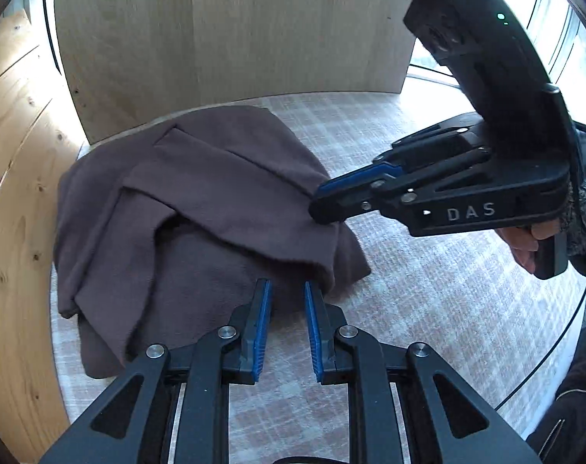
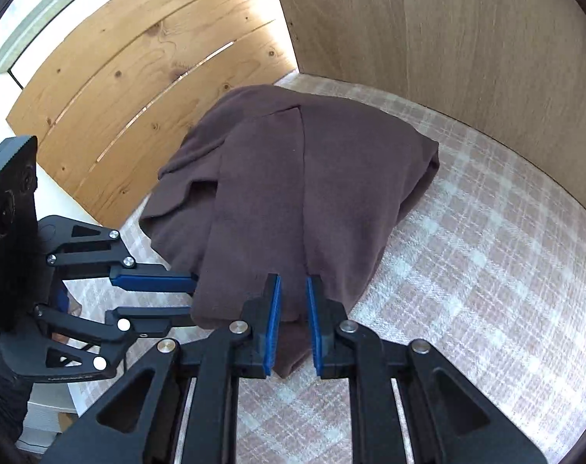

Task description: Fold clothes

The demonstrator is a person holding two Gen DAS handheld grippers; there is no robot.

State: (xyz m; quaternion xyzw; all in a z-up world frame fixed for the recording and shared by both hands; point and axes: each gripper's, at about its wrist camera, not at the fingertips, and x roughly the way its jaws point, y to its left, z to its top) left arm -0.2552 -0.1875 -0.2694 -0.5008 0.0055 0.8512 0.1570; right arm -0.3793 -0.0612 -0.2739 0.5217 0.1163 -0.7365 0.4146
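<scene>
My left gripper [image 1: 287,290] stands with its blue pads a narrow gap apart, tips at the near edge of the brown garment [image 1: 200,208]; whether they pinch cloth I cannot tell. My right gripper [image 2: 293,284] shows the same narrow gap, with a hanging fold of the garment between its pads; a firm grip I cannot confirm. The garment lies bunched and partly folded on the checked cloth [image 1: 428,301], close to the wooden panels [image 2: 138,69] behind it.
</scene>
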